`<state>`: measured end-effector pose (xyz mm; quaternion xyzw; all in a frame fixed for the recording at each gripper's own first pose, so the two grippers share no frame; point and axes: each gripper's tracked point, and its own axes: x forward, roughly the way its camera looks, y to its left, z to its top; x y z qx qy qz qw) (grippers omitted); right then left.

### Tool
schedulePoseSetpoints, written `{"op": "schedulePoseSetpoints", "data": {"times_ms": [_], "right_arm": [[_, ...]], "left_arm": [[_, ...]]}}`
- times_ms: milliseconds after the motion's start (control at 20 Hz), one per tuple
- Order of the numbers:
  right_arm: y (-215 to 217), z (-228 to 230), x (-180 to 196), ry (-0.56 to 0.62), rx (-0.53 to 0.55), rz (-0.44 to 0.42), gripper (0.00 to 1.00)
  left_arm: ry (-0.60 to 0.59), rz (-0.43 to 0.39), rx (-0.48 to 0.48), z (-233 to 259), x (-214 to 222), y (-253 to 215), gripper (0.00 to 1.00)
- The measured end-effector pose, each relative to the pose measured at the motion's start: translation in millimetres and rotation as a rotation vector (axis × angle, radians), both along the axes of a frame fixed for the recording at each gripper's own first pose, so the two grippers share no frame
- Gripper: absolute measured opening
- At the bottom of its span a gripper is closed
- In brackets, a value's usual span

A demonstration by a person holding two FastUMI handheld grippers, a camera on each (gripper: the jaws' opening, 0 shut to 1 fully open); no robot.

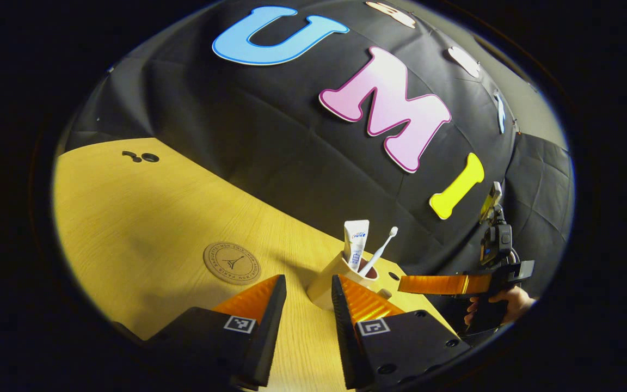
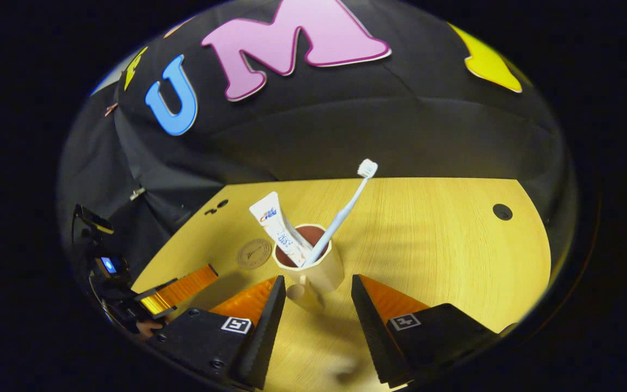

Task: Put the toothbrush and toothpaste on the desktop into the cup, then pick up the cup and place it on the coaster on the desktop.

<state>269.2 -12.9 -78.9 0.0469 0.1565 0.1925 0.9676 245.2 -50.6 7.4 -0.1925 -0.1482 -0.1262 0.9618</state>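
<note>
A cream cup (image 2: 321, 272) stands upright on the wooden desktop (image 2: 433, 239), its small handle (image 2: 297, 292) turned toward my right gripper (image 2: 318, 282). That gripper is open, its fingertips either side of the cup's near wall without pressing on it. A white toothpaste tube (image 2: 276, 227) and a pale toothbrush (image 2: 346, 209) lean inside the cup. The round brown coaster (image 2: 254, 253) lies just left of it. In the left gripper view the cup (image 1: 321, 286) stands just ahead of my open left gripper (image 1: 308, 280), holding the toothpaste (image 1: 356, 245) and toothbrush (image 1: 381, 250); the coaster (image 1: 232, 263) lies to its left.
The right gripper (image 1: 444, 283) and the hand (image 1: 504, 305) holding it show at the right of the left gripper view. The left gripper (image 2: 177, 291) reaches in from the lower left in the right gripper view. Small round holes (image 2: 502, 212) (image 1: 150, 157) mark the desktop.
</note>
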Motion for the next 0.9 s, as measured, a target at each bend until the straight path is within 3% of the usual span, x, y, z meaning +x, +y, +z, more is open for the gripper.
{"op": "schedulePoseSetpoints", "data": {"times_ms": [300, 350, 400, 550, 850, 900], "right_arm": [[18.3, -30.2, 3.2, 0.186, -0.127, 0.006, 0.82], [15.7, -39.9, 5.5, 0.231, -0.172, -0.002, 0.82], [13.3, -47.2, 8.7, 0.265, -0.22, -0.007, 0.82], [19.9, -65.1, 17.5, 0.338, -0.327, 0.006, 0.82], [30.2, -74.5, 46.4, 0.368, -0.413, -0.011, 0.81], [30.5, -77.8, 49.0, 0.385, -0.43, -0.009, 0.8]], "left_arm": [[0.013, -0.007, 0.012, -5.6, -14.9, 13.2, 0.53], [0.016, -0.007, 0.012, -7.5, -17.7, 16.3, 0.63], [0.017, -0.009, 0.011, -9.0, -20.2, 19.0, 0.63], [0.016, -0.011, 0.007, -13.1, -25.5, 28.4, 0.63], [0.024, -0.008, -0.016, -23.9, -35.4, 50.3, 0.63], [0.023, -0.004, -0.02, -25.6, -35.7, 55.2, 0.53]]}}
